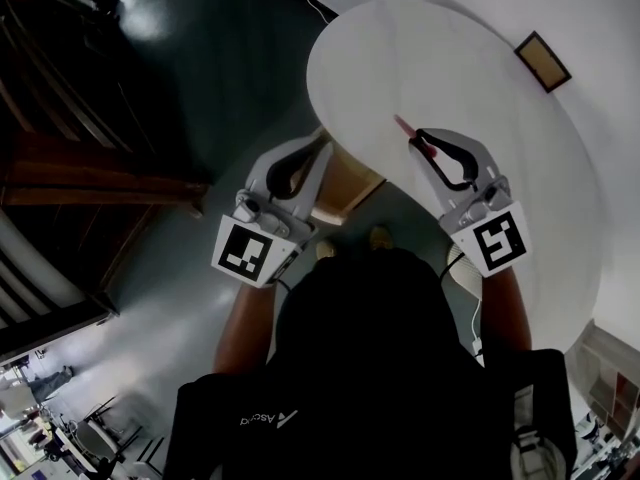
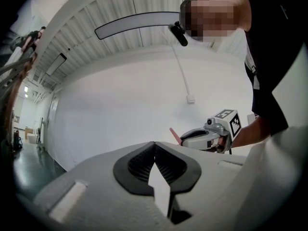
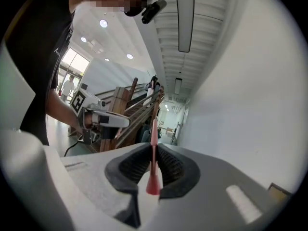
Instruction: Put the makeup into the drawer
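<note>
Head view: right claw [image 1: 420, 144] over table [image 1: 450, 58]

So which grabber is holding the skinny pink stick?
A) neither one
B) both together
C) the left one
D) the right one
D: the pink stick is pinched between the pads of the right gripper, while the left gripper has its tips together with nothing between them.

Makeup stick [image 1: 403, 125] in right tongs [image 1: 418, 140], perhaps over table [image 1: 480, 78]
</note>
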The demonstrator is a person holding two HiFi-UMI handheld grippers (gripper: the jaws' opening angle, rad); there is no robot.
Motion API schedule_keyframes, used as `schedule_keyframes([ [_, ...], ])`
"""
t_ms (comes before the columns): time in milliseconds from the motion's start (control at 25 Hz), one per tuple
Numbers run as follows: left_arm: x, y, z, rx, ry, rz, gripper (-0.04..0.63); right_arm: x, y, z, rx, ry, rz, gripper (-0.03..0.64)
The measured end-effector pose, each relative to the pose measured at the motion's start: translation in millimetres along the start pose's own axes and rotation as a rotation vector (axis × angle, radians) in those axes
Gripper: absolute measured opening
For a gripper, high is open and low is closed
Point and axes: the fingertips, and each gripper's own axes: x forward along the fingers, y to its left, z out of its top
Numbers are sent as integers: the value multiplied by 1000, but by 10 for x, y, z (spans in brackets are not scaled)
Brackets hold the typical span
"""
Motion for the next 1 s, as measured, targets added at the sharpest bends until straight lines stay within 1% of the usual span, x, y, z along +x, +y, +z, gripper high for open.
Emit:
schedule_keyframes([
  [200, -201, 100, -24, 1, 9, 15, 11, 103, 288, 205, 40, -34, -6, 51],
  [360, -395, 233, -28, -9, -19, 32, 11, 274, 575, 299, 58, -48, 5, 51],
  [480, -515, 363, -42, -11, -44, 50, 11, 437, 754, 264, 65, -35, 19, 51],
  [600, -632, 451, -154, -28, 1, 58, 11, 586, 880, 149, 72, 0, 26, 51],
  [680, -709, 533, -177, -28, -9, 63, 11, 700, 962, 50, 69, 36, 34, 51],
  [840, -847, 700, -366, -41, 43, 76, 11, 929, 1104, -237, 69, 123, 57, 52],
  [1000, -956, 880, -490, -40, 13, 87, 11, 1145, 1257, -574, 73, 218, 86, 51],
])
